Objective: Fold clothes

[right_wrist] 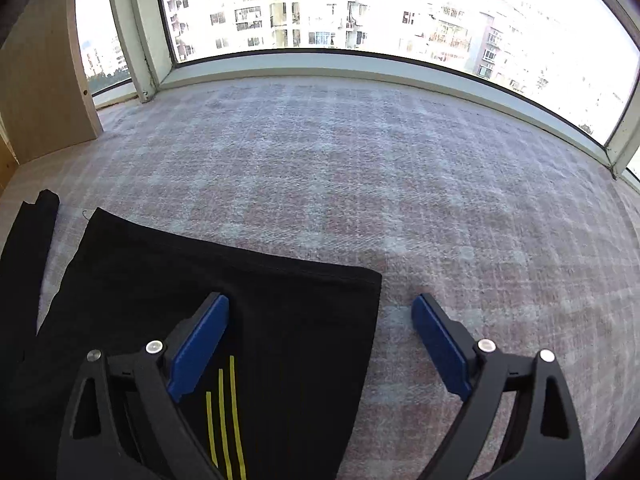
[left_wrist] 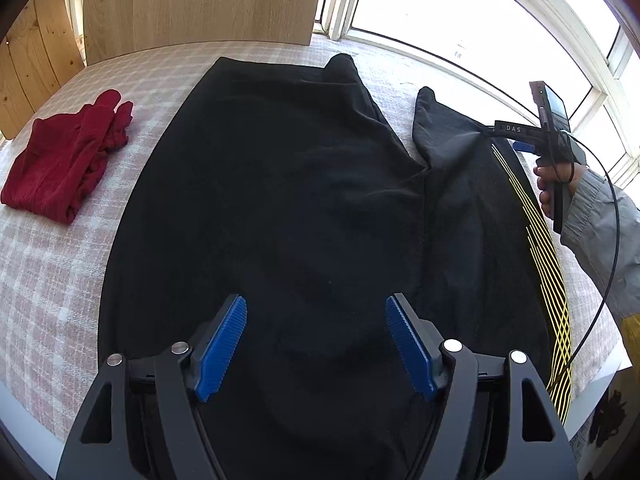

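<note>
Black gripper (left_wrist: 316,348), blue pads, grey sleeve (left_wrist: 600,216)

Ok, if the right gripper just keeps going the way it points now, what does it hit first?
Most likely the black garment with yellow stripes: the right gripper, jaws open and empty, straddles its right edge, one finger over the cloth, the other over the checked cover. How far above them it sits is unclear.

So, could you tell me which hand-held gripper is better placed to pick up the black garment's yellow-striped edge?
Probably the right hand-held gripper: it straddles the black garment's edge, open.
</note>
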A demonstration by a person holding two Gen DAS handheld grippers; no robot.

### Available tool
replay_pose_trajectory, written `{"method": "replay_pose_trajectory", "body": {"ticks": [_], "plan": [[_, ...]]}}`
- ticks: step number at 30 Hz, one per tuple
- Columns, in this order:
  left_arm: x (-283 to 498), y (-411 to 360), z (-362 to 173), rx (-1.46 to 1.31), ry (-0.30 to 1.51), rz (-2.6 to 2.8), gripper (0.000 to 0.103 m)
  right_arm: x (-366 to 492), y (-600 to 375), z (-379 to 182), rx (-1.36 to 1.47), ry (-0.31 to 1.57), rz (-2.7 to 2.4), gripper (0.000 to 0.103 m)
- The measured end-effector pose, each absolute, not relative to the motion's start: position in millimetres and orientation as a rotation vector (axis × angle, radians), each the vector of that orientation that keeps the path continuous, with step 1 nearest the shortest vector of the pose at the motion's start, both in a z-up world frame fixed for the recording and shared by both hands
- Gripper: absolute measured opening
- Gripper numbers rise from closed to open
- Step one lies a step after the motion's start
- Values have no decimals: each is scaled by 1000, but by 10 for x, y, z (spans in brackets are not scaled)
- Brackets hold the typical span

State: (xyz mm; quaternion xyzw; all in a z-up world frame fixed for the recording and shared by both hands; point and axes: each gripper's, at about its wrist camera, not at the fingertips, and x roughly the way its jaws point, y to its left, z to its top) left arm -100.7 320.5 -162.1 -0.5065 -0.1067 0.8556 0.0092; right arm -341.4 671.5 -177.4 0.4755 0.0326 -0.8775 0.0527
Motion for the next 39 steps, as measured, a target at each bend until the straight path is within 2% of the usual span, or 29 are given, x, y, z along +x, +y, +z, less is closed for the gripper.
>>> {"method": "replay_pose_trajectory", "body": {"ticks": [3,8,12,21,25,30,39], "plan": [[-1005,3210,-1555,-1565,-336,2677,70,-3402,6697,-1700,1493,114,-2687,90],[-1039,3146,-1377,-1508,-307,2741,70,-2783,6160,-1422,1325,176,-2611,90],[-1108,3022,-1351,-1506,-332,2766,70,-2586,5767,-1623,1354,288,-2569,90],[-846,2851,-1324,-1510,-400,2801,70,-2865,6402,-1793,1472,109,-2666,101],[-765,2753,-1258,-1491,-428,2829,70,-2778,6149,-1552,1397,145,-2667,100],[-712,2700,-1127,-1453,-447,2873,70,-3107,5609,-1675,1418,352,-2644,100],[-468,2552,-980,-1448,-484,2953,70,-3642,5690,-1698,1445,281,-2714,101]]}}
